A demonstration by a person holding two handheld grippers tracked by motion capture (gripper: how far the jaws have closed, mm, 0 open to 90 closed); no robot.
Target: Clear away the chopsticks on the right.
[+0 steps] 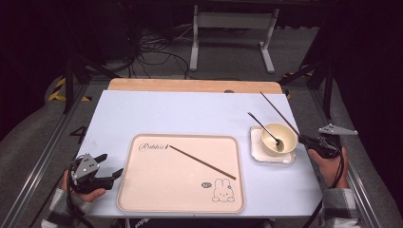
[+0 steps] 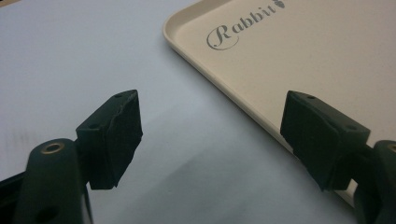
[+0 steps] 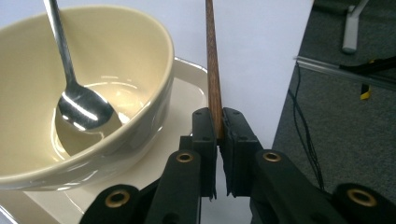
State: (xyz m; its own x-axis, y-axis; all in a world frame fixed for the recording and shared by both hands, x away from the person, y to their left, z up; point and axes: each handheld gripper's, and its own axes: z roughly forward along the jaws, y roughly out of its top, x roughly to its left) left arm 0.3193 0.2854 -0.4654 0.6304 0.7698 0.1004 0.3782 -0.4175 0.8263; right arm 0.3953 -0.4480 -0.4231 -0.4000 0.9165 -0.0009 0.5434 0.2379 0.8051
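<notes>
White table (image 1: 142,109), beige rabbit tray (image 1: 142,199), square saucer (image 1: 255,135) right of it

The left hand-held gripper (image 2: 210,135) looked along its own two black jaws, which rose from the bottom corners of the left gripper view and stood wide apart with nothing between them. Each pad (image 2: 114,140) was a dark, blocky wedge on a rounded arm with a brass-coloured rivet. Under them lay the pale bench (image 2: 70,60), bare and smooth, with a soft shadow below the gap. A beige tray (image 2: 327,56) came in from the upper right, its rounded corner and raised rim running down behind the right-hand jaw. That jaw seemed to hang over the rim, though contact could not be judged. Grey script on the tray read "Rabbit", cut off at the top edge.
</notes>
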